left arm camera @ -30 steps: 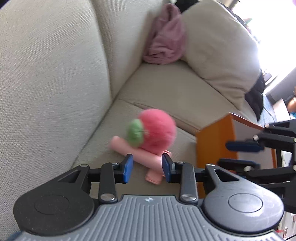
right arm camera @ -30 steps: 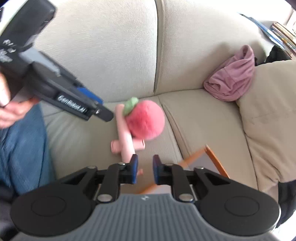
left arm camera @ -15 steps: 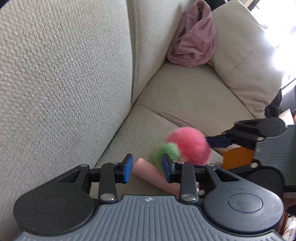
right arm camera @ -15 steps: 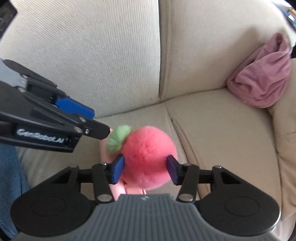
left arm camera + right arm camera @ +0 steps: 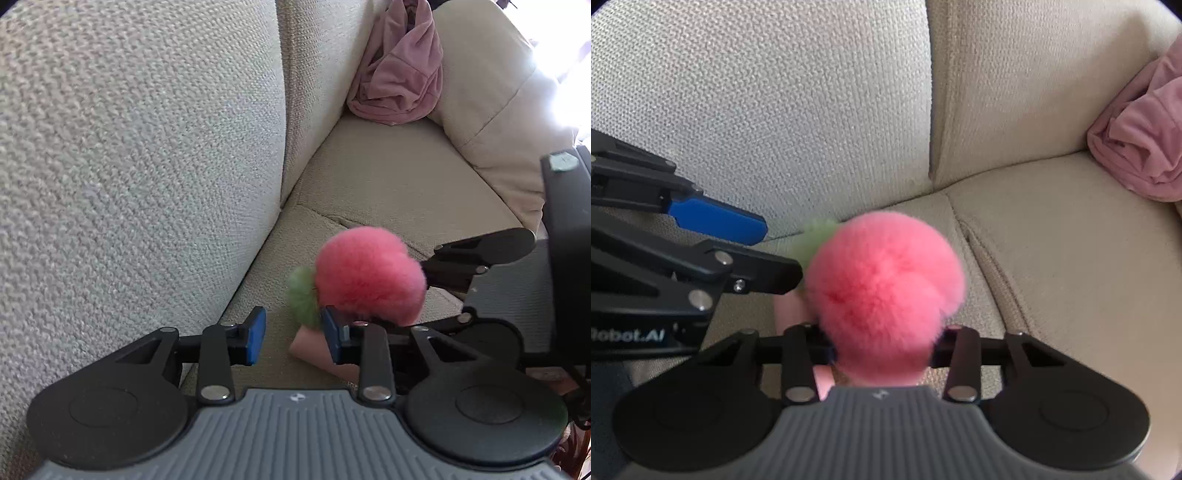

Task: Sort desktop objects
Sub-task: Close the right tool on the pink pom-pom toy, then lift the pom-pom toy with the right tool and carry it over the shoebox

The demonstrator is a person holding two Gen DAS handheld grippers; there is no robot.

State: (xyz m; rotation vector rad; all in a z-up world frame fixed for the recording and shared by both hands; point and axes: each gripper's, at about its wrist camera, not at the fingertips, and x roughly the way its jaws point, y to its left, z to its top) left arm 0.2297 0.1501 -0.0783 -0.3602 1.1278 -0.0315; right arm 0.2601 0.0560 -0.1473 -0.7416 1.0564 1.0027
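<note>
A fluffy pink pompom toy (image 5: 882,291) sits low in the frame between the right tongs (image 5: 884,350), which have just been closing and now squeeze its fur. The left tongs (image 5: 293,334) stand half open over bare sofa (image 5: 388,192), beside its green tuft (image 5: 303,291). One mauve cloth (image 5: 399,74) lies upper right.

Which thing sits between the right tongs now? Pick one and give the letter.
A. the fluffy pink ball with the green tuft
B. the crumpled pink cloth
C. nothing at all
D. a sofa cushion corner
A: in the right wrist view the fluffy pink ball fills the gap of the right tongs, whose jaws have just been closing on it; the pink cloth lies far off at the sofa back.
</note>
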